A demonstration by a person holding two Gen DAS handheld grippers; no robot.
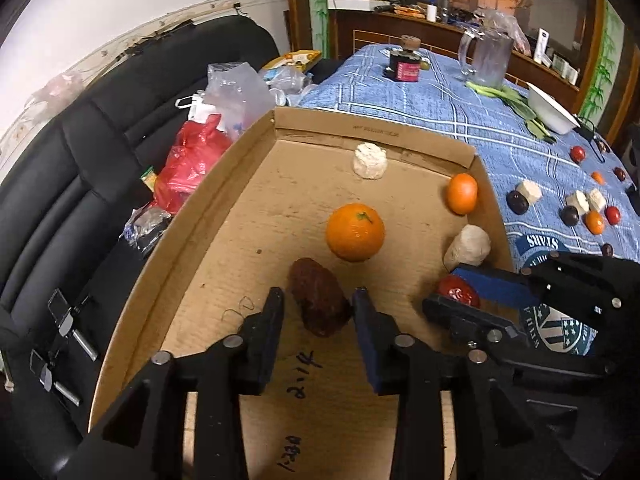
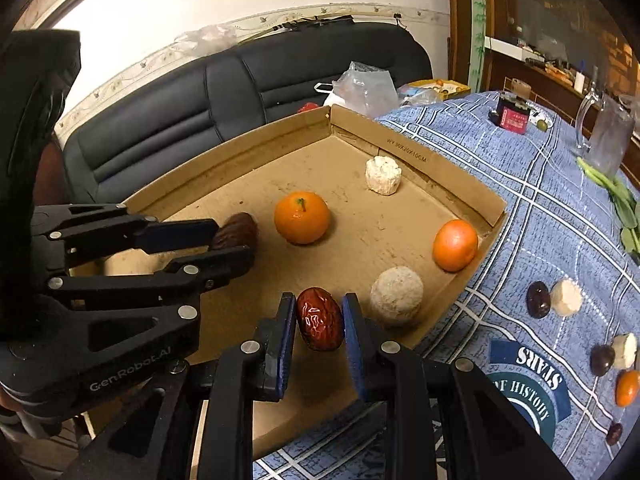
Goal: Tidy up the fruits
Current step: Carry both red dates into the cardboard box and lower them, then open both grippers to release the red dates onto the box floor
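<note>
A shallow cardboard box (image 1: 240, 184) (image 2: 448, 168) lies on the blue checked tablecloth. In it lie two oranges (image 1: 355, 232) (image 1: 462, 193), two white lumps (image 1: 370, 161) (image 1: 467, 246) and a brown date (image 1: 318, 302). My left gripper (image 1: 318, 300) stands open around the brown date, which rests on the box floor (image 2: 236, 232). My right gripper (image 2: 319, 316) is shut on a glossy red date (image 2: 320, 324) just above the box's near corner; it also shows in the left wrist view (image 1: 458, 292).
More loose fruit and white lumps (image 1: 576, 200) (image 2: 564, 300) lie on the cloth to the right. A glass pitcher (image 1: 486, 56), a dark jar (image 1: 405, 62), greens and a white bowl (image 1: 552, 108) stand further back. A black sofa (image 1: 80, 152) with plastic bags lies left.
</note>
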